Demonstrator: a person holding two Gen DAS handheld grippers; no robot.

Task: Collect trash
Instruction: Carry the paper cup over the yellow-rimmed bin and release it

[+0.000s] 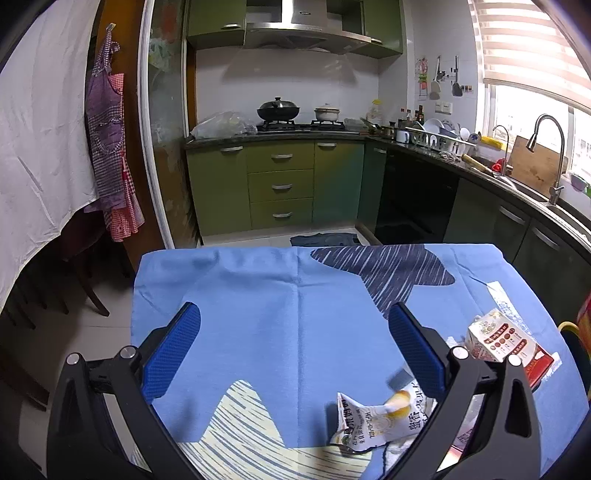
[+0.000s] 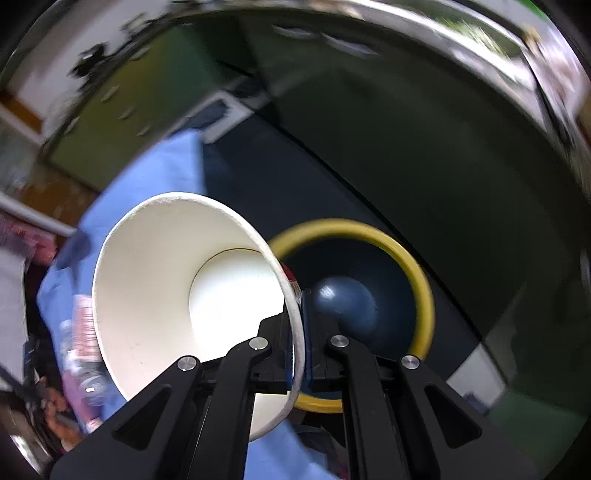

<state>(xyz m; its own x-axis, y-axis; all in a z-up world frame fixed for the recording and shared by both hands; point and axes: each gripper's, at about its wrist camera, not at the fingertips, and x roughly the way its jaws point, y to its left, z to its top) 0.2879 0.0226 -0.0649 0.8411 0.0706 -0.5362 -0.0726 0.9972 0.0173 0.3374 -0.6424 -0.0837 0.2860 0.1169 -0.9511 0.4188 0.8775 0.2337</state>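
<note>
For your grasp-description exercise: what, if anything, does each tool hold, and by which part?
The right tool holds a white paper cup, pinched by its rim wall, above a yellow-rimmed bin. The left tool is open and holds nothing.

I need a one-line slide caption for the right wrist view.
Right gripper shut on a paper cup's rim, above a yellow-rimmed bin.

A kitchen with green cabinets (image 1: 280, 184), white tiled walls and a steel range hood (image 1: 295, 33) over the stove. Daylight enters a window (image 1: 532, 110) with striped blinds, above the sink. An apron (image 1: 109, 140) hangs beside the doorframe.
</note>
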